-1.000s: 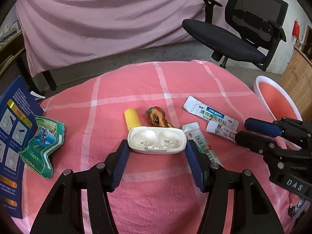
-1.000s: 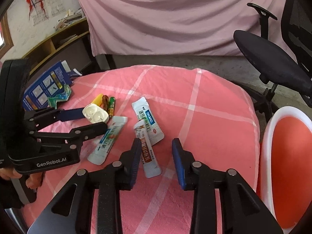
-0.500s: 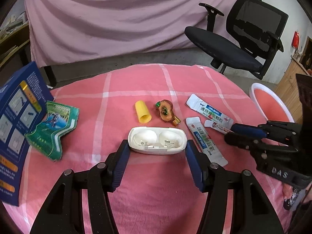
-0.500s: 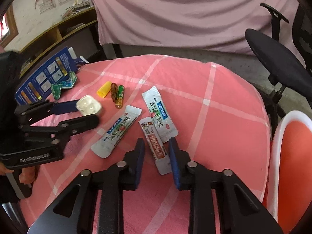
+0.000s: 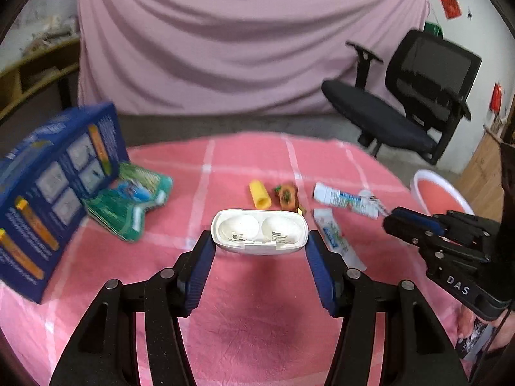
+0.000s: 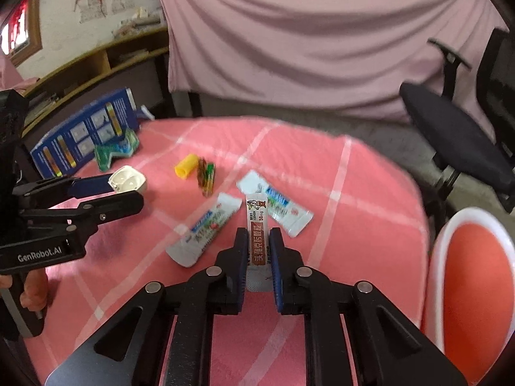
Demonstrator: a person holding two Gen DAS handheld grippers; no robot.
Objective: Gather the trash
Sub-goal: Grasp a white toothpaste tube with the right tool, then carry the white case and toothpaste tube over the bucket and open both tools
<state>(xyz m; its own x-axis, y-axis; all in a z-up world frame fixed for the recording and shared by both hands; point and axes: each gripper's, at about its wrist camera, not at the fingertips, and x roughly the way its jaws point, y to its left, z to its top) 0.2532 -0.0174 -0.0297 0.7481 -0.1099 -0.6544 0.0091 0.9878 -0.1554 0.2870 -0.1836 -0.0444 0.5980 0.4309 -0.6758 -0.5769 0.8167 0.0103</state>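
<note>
My left gripper (image 5: 259, 241) is shut on a white two-well plastic case (image 5: 259, 230), held just above the pink checked tablecloth (image 5: 251, 305). My right gripper (image 6: 259, 234) has its jaws closing, and the pads press on a narrow white and brown sachet (image 6: 256, 222) that stands up between them, off the cloth. Loose trash lies beyond: a yellow cap (image 6: 186, 166), a brown and green wrapper (image 6: 206, 175), a blue-white sachet (image 6: 276, 207) and a green-red sachet (image 6: 206, 228). The red bin (image 6: 466, 276) with a white rim sits at the right of the table.
A blue box (image 5: 48, 199) and a green packet (image 5: 128, 202) rest at the table's left edge. A black office chair (image 5: 402, 109) stands behind on the right, a pink drape (image 5: 244, 48) hangs at the back, and wooden shelves (image 6: 96, 61) line the left wall.
The right gripper's jaws closed on the brown sachet and raised it off the cloth. The left gripper, still holding the white case, drew back and up from the trash.
</note>
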